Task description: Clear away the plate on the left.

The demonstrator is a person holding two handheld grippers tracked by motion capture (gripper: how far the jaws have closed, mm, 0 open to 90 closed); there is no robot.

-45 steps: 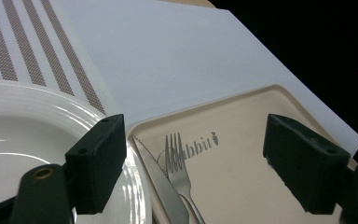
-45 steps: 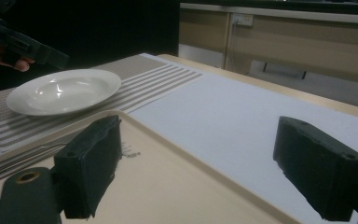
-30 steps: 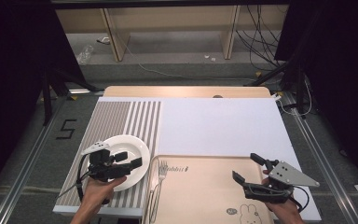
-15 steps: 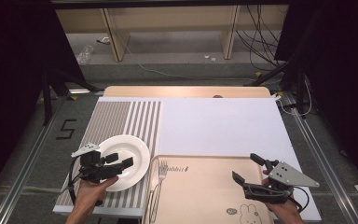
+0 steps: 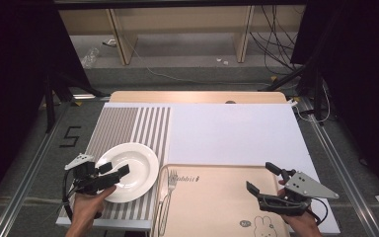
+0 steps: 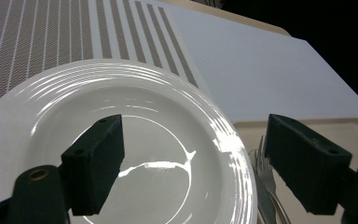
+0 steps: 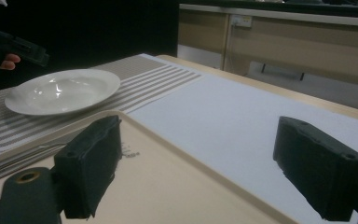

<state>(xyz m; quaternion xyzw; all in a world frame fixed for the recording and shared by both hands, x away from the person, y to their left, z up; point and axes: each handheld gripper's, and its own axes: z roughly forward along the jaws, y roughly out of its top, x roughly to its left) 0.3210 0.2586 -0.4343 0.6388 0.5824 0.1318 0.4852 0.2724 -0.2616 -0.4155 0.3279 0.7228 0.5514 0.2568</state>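
A white plate (image 5: 133, 165) rests on the striped placemat (image 5: 128, 123) at the near left. My left gripper (image 5: 114, 169) hovers open over the plate's near-left part, with nothing between its jaws. In the left gripper view the plate (image 6: 135, 121) spreads under the left gripper (image 6: 200, 168). A fork (image 5: 165, 195) lies along the left edge of the beige tray (image 5: 217, 207). Above the tray's right end my right gripper (image 5: 259, 177) stands open and empty. The right gripper view looks past the right gripper (image 7: 205, 168) across the tray (image 7: 168, 186) to the plate (image 7: 63, 91).
A white mat (image 5: 232, 131) covers the table's middle and right, beyond the tray. The tray carries a printed rabbit (image 5: 264, 224) near its front. The fork (image 6: 268, 177) lies just right of the plate's rim. Shelving and cables stand on the floor behind the table.
My left gripper has drawn back a little to the left over the plate, jaws still apart. The plate, the fork and the right gripper hold their places.
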